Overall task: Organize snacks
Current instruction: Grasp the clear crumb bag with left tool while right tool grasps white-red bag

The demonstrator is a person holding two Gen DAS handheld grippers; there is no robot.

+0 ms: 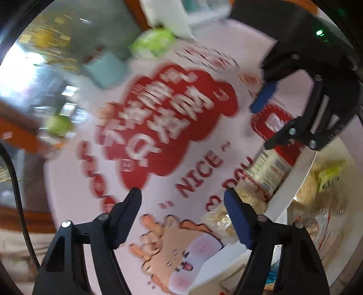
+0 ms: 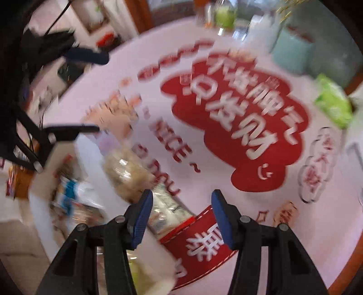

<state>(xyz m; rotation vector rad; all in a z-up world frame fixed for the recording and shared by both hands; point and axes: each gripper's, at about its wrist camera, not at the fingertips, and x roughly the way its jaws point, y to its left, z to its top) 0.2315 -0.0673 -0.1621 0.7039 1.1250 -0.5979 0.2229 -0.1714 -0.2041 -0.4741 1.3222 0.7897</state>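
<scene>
Both views are motion-blurred. My left gripper point(image 1: 182, 202) is open and empty above the pink printed table mat point(image 1: 74, 195). My right gripper point(image 2: 181, 202) is open and empty; it also shows in the left wrist view point(image 1: 267, 127). A clear snack packet with pale contents and a printed label point(image 2: 140, 181) lies on the mat beside a white box point(image 2: 40, 188), just ahead of my right gripper's left finger. It shows in the left wrist view point(image 1: 270, 168) too. The white box point(image 1: 301, 172) holds several snack packets point(image 1: 326, 177). My left gripper shows in the right wrist view point(image 2: 99, 93).
A green packet point(image 2: 333, 102) lies at the mat's far edge, also in the left wrist view point(image 1: 154, 40). A pale blue container point(image 2: 292, 54) stands behind it. A bottle with green contents point(image 2: 224, 15) stands further back. The round table's wooden rim point(image 2: 349, 256) shows.
</scene>
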